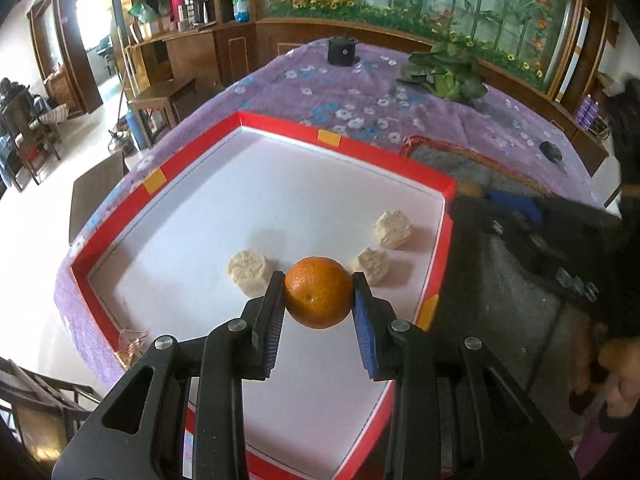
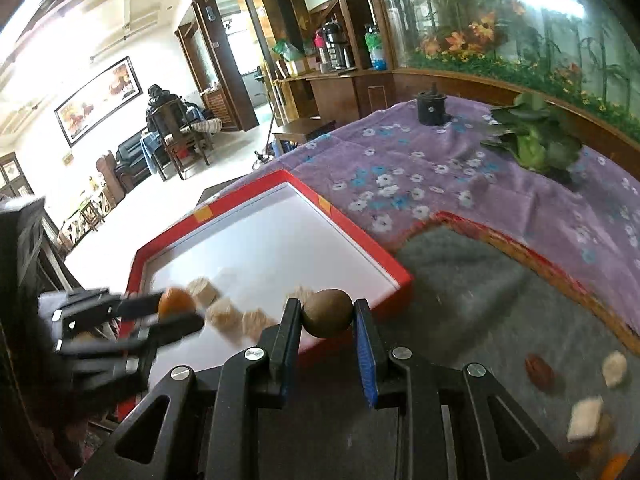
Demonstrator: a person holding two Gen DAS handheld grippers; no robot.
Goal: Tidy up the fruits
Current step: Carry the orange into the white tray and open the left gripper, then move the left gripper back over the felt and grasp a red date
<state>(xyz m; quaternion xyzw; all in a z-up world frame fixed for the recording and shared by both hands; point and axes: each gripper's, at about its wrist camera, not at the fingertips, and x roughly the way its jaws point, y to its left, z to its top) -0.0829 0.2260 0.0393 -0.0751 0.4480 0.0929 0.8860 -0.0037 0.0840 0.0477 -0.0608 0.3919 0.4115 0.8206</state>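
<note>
Left tool (image 1: pixel 319 294) grips a round orange fruit (image 1: pixel 319 297) above the red-rimmed white cardboard tray (image 1: pixel 400 157). Right tool (image 2: pixel 327 316) clamps a brown round fruit (image 2: pixel 327 313); that tray lies at eleven o'clock.

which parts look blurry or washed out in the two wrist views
Left wrist view: the orange in the left tool is sharp, the right tool smeared, windows blown out. Right wrist view: the left tool and tray contents are motion-blurred; glare streaks the glass.
</note>
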